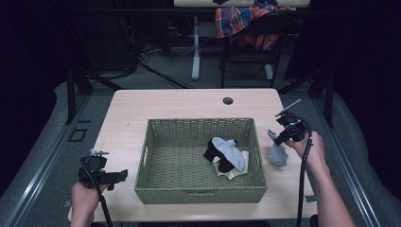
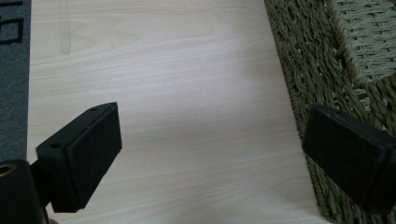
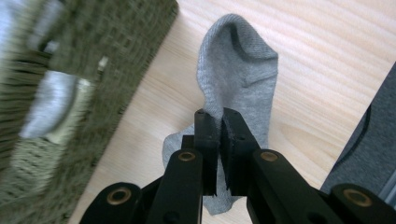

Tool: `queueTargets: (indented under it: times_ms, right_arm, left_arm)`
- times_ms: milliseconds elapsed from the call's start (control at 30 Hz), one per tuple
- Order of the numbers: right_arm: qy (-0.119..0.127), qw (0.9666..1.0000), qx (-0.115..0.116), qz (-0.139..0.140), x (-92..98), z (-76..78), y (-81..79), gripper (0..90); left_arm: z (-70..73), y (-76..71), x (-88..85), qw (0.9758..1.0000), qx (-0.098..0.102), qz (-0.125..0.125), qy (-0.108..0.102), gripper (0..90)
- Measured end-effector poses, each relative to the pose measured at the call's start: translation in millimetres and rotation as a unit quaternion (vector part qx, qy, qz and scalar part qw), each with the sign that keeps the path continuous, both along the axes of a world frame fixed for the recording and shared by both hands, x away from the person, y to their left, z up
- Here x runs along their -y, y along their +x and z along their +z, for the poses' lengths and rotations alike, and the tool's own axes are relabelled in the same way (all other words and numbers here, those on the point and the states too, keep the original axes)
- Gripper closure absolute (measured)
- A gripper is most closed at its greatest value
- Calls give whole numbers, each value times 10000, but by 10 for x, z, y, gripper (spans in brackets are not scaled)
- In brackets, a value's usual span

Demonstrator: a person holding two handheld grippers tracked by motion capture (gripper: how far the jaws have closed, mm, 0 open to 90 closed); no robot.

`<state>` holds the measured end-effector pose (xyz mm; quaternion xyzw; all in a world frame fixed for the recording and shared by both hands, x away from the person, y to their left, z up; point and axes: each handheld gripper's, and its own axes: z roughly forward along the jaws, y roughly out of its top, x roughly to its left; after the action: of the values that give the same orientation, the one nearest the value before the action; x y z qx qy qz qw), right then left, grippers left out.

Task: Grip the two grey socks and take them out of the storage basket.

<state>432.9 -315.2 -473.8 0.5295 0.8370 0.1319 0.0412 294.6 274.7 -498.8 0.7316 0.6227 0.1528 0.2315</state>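
Grey sock (image 3: 238, 74), ribbed and crumpled, hangs pinched at one edge.

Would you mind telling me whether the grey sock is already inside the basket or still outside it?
Outside. The grey sock hangs over the table right of the basket, pinched in the right hand-held gripper.

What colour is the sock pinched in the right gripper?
Plain grey sock, clearest in the right gripper view.
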Motion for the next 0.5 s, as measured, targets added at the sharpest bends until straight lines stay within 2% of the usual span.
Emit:
queueTargets:
  times_ms: [200, 300, 333, 433, 467, 500]
  right_arm:
    - [-88, 9998, -156, 0, 24, -145, 44, 855]
    - [3, 9999, -96, -99, 34, -174, 45, 835]
    - [-60, 9999, -135, -84, 42, -163, 48, 783]
    - [-29, 9999, -157, -19, 52, -141, 48, 743]
    - [6, 9999, -79, -85, 47, -111, 34, 644]
    - [46, 9999, -104, -77, 53, -87, 33, 614]
  left_arm:
    - [-3, 6, 9, 10000, -15, -2, 6, 49]
    - [-1, 3, 11, 10000, -9, -6, 3, 49]
    - [0, 2, 7, 10000, -16, -14, -3, 49]
    - [-1, 3, 6, 10000, -9, -13, 0, 49]
    - [-1, 3, 6, 10000, -1, -14, -1, 49]
    - [-1, 3, 6, 10000, 0, -15, -3, 49]
